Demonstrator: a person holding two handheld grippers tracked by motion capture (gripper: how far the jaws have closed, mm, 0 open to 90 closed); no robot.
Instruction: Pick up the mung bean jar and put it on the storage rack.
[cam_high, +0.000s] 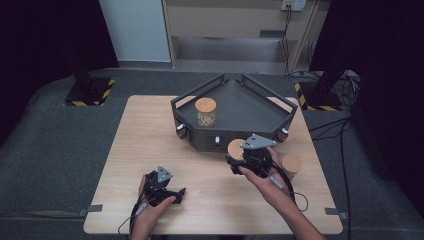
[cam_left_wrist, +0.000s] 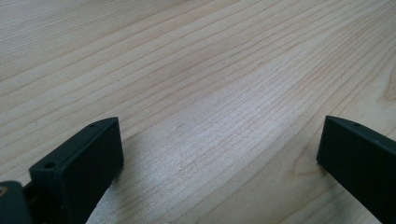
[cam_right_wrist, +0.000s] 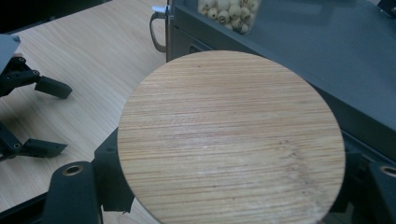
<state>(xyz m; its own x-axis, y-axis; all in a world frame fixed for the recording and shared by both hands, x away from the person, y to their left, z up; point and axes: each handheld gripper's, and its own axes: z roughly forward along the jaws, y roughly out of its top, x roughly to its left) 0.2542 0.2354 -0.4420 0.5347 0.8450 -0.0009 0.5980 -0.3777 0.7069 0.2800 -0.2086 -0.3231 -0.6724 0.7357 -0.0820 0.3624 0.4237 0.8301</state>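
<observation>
A jar with a round wooden lid (cam_high: 236, 149) stands just in front of the dark tray (cam_high: 260, 112); my right gripper (cam_high: 234, 161) is shut on it from the near side. In the right gripper view the lid (cam_right_wrist: 231, 135) covers the jar's body, and the black fingers (cam_right_wrist: 109, 175) reach in under it on both sides. My left gripper (cam_high: 179, 193) rests open near the table's front edge, with bare wood between its jaws (cam_left_wrist: 219, 135). A second jar (cam_high: 205, 112), holding pale round nuts, stands in the tray. A third jar (cam_high: 291, 165) stands on the table to the right of my right hand.
The tray's raised handles (cam_high: 197, 92) and front knobs (cam_high: 217, 140) face me. In the right gripper view the tray's wall (cam_right_wrist: 299, 74) rises close behind the held jar, with the left gripper (cam_right_wrist: 32, 116) off to the left. Bare tabletop (cam_high: 145, 135) lies left of the tray.
</observation>
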